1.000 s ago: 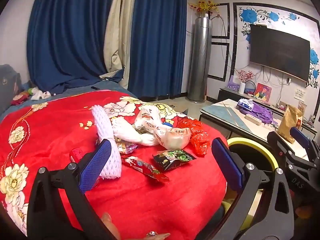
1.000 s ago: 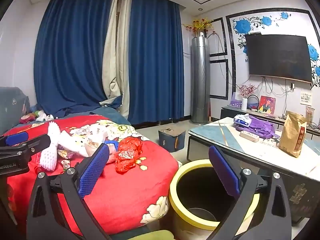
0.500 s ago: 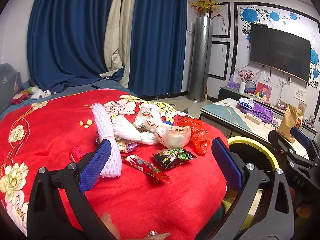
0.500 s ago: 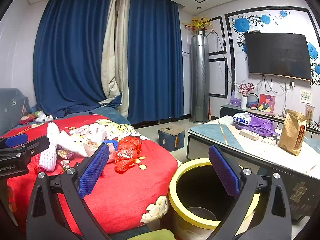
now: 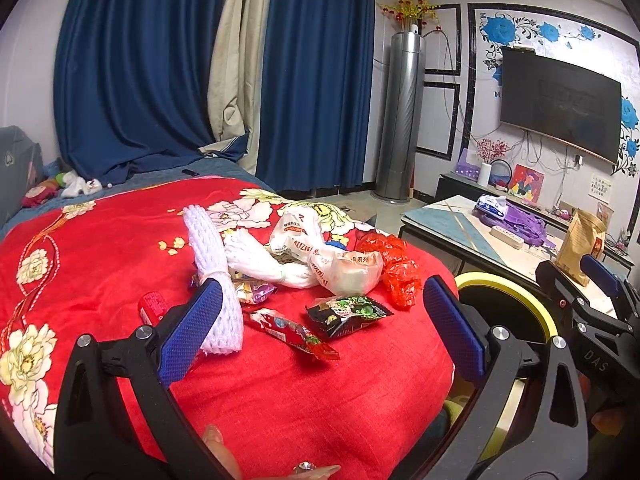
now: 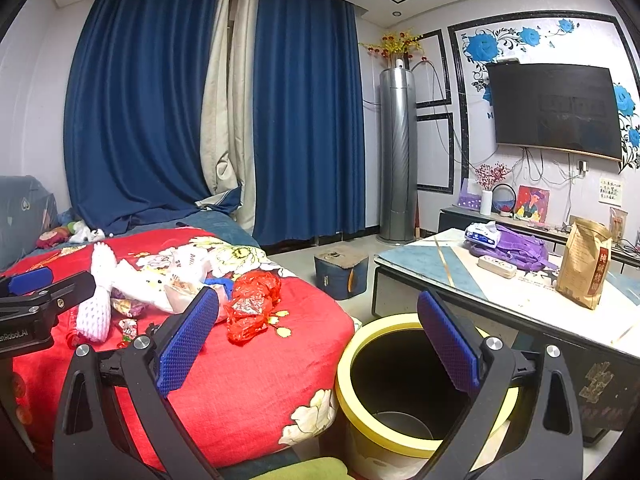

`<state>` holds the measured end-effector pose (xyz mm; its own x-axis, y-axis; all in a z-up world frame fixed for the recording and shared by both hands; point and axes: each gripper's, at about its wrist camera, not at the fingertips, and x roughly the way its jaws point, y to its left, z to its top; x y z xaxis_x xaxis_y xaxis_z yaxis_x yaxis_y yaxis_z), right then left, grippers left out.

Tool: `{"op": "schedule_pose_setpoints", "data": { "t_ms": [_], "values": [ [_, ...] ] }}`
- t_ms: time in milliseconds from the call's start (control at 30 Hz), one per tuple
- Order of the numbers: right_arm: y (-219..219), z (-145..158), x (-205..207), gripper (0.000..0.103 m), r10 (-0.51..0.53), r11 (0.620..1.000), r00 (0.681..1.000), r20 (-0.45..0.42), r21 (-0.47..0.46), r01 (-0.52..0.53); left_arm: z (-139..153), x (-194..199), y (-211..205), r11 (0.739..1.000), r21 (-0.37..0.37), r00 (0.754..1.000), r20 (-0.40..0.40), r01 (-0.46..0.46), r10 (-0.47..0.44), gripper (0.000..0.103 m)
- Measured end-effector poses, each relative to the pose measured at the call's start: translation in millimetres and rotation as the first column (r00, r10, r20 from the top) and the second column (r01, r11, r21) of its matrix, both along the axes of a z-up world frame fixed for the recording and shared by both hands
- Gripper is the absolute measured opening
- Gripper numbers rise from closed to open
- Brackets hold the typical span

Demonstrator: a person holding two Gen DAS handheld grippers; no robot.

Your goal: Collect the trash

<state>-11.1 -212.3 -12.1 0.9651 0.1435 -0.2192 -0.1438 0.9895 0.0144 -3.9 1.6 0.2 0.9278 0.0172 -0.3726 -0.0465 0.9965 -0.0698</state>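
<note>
left gripper (image 5: pixel 322 334): jaws wide apart, empty, above red blanket (image 5: pixel 100 256)
right gripper (image 6: pixel 318 342): jaws apart, empty, over yellow-rimmed bin (image 6: pixel 416 446)
trash: wrappers (image 5: pixel 346 314), white bags (image 5: pixel 320 258), red plastic (image 5: pixel 394 268) piled on blanket
bin: on floor beside bed

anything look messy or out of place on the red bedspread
Yes: wrappers, white foam netting, white plastic bags and a crumpled red plastic bag lie strewn on the red floral bedspread, not in the yellow-rimmed bin beside it.
</note>
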Motion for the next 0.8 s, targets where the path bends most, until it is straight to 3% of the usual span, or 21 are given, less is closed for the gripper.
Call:
{"op": "schedule_pose_setpoints", "data": {
  "t_ms": [800],
  "values": [
    [2.5,-3.8,5.4,0.097,0.048,0.999,0.998,-0.047,-0.012,-0.049,-6.8,1.0,3.8,1.0,-0.011,1.0,-0.015,-0.017,0.017,0.092]
  ]
}}
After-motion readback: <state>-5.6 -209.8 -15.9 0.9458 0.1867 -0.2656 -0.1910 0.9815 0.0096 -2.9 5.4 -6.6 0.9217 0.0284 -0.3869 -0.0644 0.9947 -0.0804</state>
